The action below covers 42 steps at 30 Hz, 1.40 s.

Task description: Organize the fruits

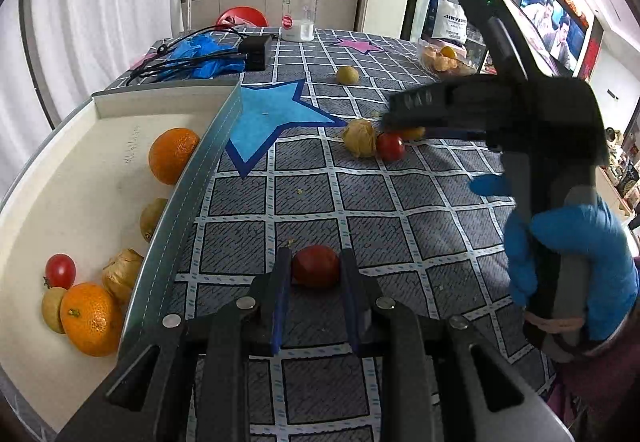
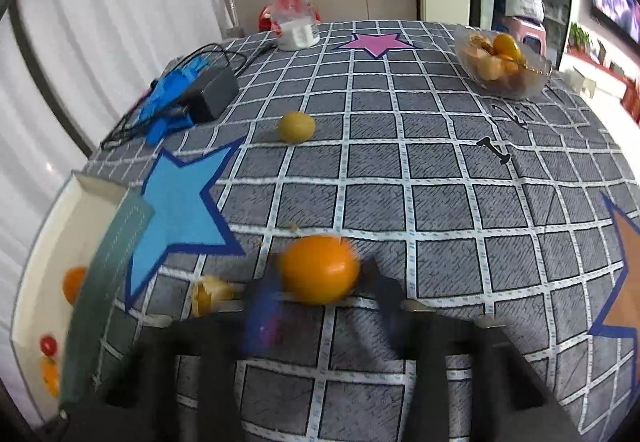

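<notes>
Right under my left lens, the left jaws point(image 1: 315, 262) are clamped narrow on a red cherry tomato point(image 1: 316, 271), pads pressing both its sides while it sits on the grey checked cloth of the surface point(image 1: 400, 226). Over on my right side, the right jaws point(image 2: 320, 284) hold an orange kumquat-like fruit point(image 2: 319, 268) between them; that view is smeared, but both fingers sit against its flanks. From the left view my right hand point(image 1: 568, 262), in a blue glove, grips the handle of that tool, and its tips lie just beyond another cherry tomato point(image 1: 390, 146) and a husked golden berry point(image 1: 360, 137), which touch each other on the cloth.

Off to the left stands the white tray point(image 1: 80, 178) with its grey stitched wall. Inside it: a mandarin point(image 1: 173, 154) near the far end, a greenish-brown fruit point(image 1: 153, 218) against the wall, then a cluster at the near end with a cherry tomato point(image 1: 60, 270), a second husked berry point(image 1: 122, 274), a big mandarin point(image 1: 91, 318) and a pale yellow-green fruit point(image 1: 52, 308) tucked behind it.

Farther out, a lone yellow fruit point(image 2: 296, 127) rests on the cloth past the blue star point(image 2: 180, 210). A glass bowl point(image 2: 532, 82) of more fruit sits at the far right corner, a clear bottle point(image 2: 290, 14) stands at the far edge near the pink star point(image 2: 376, 43), and a black power adapter point(image 2: 212, 94) lies on blue gloves point(image 2: 168, 102) at the left.
</notes>
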Tool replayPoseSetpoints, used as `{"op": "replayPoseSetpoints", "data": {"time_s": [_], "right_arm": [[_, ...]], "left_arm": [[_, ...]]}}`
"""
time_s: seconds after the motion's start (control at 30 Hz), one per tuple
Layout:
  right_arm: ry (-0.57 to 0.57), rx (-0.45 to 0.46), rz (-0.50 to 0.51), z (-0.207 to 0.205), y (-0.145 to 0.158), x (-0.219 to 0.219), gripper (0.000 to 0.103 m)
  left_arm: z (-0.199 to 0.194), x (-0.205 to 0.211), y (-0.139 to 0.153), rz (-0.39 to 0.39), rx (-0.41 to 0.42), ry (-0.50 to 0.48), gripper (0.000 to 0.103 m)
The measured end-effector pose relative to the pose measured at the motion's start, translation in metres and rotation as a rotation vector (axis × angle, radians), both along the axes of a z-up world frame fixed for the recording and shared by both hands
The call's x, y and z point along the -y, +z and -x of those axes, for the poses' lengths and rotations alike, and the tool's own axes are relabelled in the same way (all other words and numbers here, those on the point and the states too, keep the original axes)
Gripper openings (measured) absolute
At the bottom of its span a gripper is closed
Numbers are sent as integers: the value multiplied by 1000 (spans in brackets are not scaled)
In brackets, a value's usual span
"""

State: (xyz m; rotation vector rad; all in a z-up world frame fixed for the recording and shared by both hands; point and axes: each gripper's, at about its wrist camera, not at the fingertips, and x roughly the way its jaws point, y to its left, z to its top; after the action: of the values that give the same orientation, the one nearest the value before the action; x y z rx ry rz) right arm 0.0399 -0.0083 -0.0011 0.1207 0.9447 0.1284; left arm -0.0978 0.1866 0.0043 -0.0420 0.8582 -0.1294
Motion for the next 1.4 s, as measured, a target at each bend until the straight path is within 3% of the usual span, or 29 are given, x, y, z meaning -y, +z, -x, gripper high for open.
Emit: {"op": "replayPoseSetpoints", "data": {"time_s": [0.13, 0.3, 0.53, 0.57, 0.63, 0.67, 0.7, 0.77, 0.93, 0.97, 1.0, 1.13, 1.4], "right_arm": [[-4, -18, -67, 16, 1, 23, 37], [-5, -24, -71, 61, 5, 57, 37], [-67, 58, 45, 135, 0, 94, 38], [-65, 71, 57, 140, -1, 96, 38], [-59, 80, 73, 146, -3, 95, 38], [-60, 84, 79, 146, -2, 94, 40], [-61, 74, 90, 143, -3, 91, 56], [-50, 62, 95, 139, -3, 89, 78], [-81, 45, 105, 137, -5, 91, 78], [-83, 40, 112, 136, -6, 90, 85], [-76, 29, 123, 134, -7, 88, 101], [-45, -9, 153, 125, -12, 80, 103], [-52, -5, 150, 125, -14, 81, 103]], "left_arm": [[0, 1, 0, -2, 0, 0, 26], [0, 1, 0, -7, 0, 0, 26], [1, 20, 0, -116, 3, -6, 28], [0, 22, 0, -121, 3, -11, 35], [-2, 24, -1, -117, -4, -16, 61], [-4, 23, -3, -99, -21, -25, 76], [-4, 22, -4, -87, -28, -29, 79], [-5, 21, -4, -80, -28, -33, 79], [-7, 25, -5, -87, -36, -48, 85], [-8, 26, -5, -88, -38, -50, 86], [-8, 26, -5, -88, -40, -53, 88], [-10, 27, -8, -85, -61, -52, 101], [-9, 28, -8, -89, -63, -61, 102]]}}
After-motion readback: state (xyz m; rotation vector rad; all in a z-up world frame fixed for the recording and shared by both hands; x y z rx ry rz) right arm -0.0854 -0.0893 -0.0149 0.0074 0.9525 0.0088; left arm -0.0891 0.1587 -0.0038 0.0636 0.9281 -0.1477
